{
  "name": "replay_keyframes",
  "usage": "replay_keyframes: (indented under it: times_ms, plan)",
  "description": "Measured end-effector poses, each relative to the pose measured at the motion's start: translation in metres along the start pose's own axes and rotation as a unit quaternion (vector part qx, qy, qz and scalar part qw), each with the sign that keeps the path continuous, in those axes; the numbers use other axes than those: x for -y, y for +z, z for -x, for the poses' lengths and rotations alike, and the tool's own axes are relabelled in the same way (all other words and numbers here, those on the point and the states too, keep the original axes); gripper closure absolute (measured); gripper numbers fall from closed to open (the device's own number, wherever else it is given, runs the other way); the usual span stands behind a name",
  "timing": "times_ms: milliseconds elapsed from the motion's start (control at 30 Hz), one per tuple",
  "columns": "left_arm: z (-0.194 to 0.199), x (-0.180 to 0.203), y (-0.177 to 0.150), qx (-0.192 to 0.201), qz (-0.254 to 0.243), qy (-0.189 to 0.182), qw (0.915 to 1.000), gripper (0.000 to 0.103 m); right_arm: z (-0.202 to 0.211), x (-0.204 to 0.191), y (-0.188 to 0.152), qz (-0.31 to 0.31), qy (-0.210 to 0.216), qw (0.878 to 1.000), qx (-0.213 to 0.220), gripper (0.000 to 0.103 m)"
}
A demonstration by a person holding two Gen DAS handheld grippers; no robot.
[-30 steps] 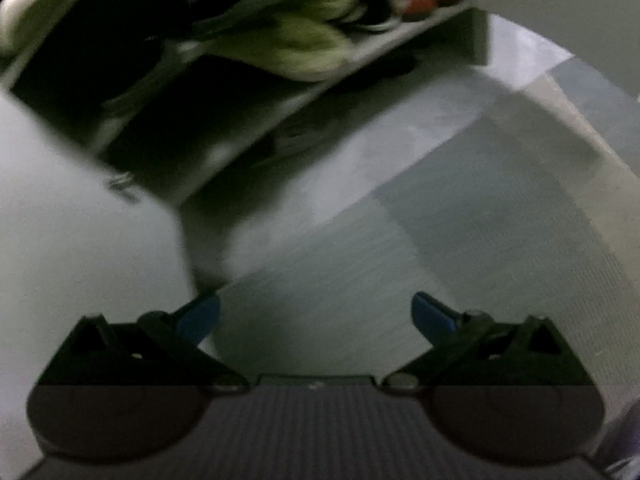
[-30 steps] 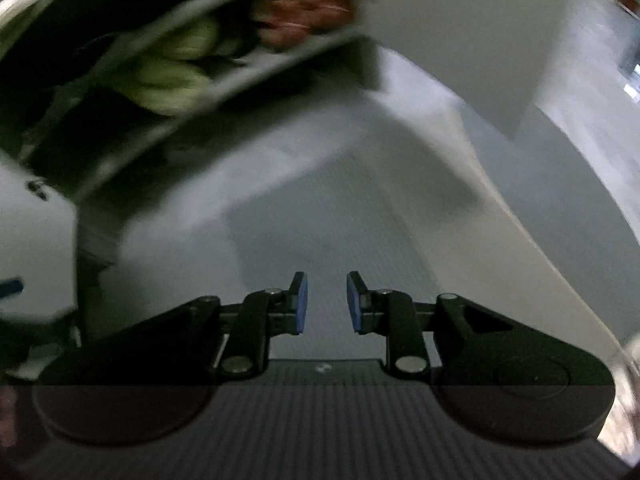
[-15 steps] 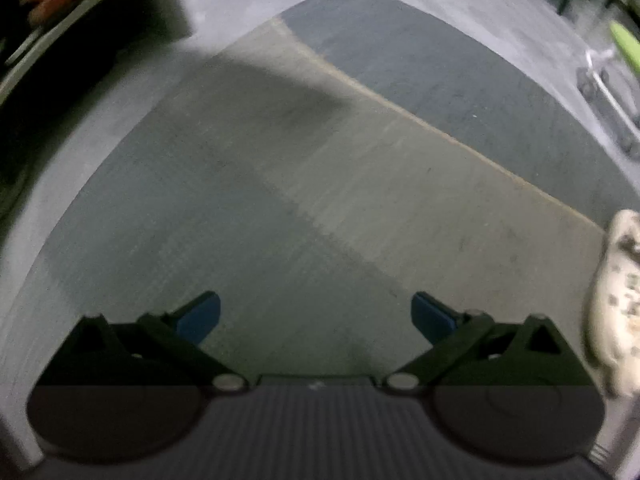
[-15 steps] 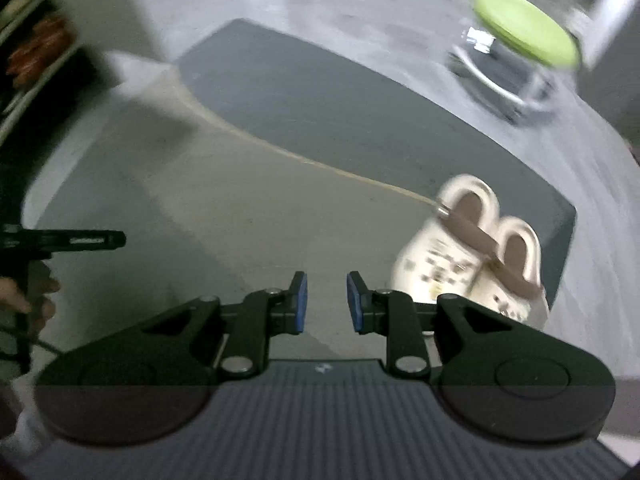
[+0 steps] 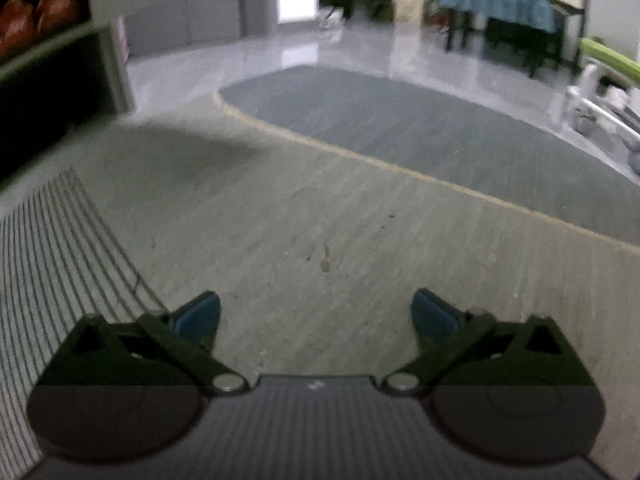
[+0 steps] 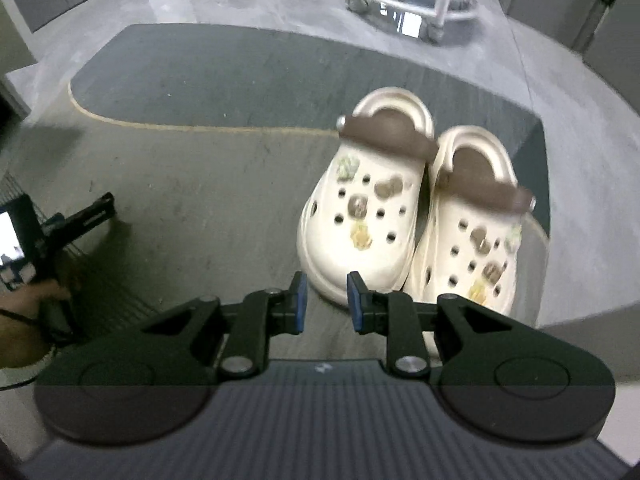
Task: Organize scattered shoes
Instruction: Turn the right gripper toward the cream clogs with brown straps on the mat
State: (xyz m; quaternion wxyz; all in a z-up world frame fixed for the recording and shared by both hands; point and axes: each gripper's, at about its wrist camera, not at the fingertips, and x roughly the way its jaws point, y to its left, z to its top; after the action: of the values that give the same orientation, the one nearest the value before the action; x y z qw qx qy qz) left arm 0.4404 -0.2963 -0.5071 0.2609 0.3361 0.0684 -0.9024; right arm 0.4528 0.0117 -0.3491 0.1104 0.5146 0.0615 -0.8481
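Pointing down at the floor, the right claw (image 6: 323, 300) is seen with its blue pads a narrow gap apart; nothing is held between them. Just beyond its tips, a pair of cream clogs (image 6: 408, 208) is set side by side on the two-tone rug (image 6: 200, 184), toes toward the camera, brown heel straps folded forward over the openings, small charms stuck in the uppers. The clogs are touching each other; the right claw is not touching them. At the left edge of the right wrist view, the person's hand (image 6: 24, 320) is seen gripping the handle of the other tool. Left claw (image 5: 316, 312) is spread wide apart, empty, over the lighter part of the rug. Farther left, a shoe rack (image 5: 60, 76) with red shoes (image 5: 36, 12) is blurred. Beyond the rug, a wheeled stool base (image 6: 412, 4) stands on the grey floor.
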Motion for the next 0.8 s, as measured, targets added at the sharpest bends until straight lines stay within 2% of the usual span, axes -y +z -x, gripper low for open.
replay_keyframes:
  times_ms: [167,567,800]
  plan:
    - [-0.005,0.001,0.002,0.004,-0.001,-0.006,1.0000,0.000,-0.003,-0.013,-0.002,0.016,0.010,1.000,-0.007,0.077]
    - [-0.001,-0.005,0.004,0.005,-0.002,-0.009,0.9999,0.000,-0.009,-0.031,0.027,0.032,0.035,0.999,0.004,0.077]
    - [0.001,-0.008,0.001,0.005,-0.005,-0.013,0.9999,0.000,-0.010,-0.038,0.026,0.041,0.028,0.999,-0.001,0.077]
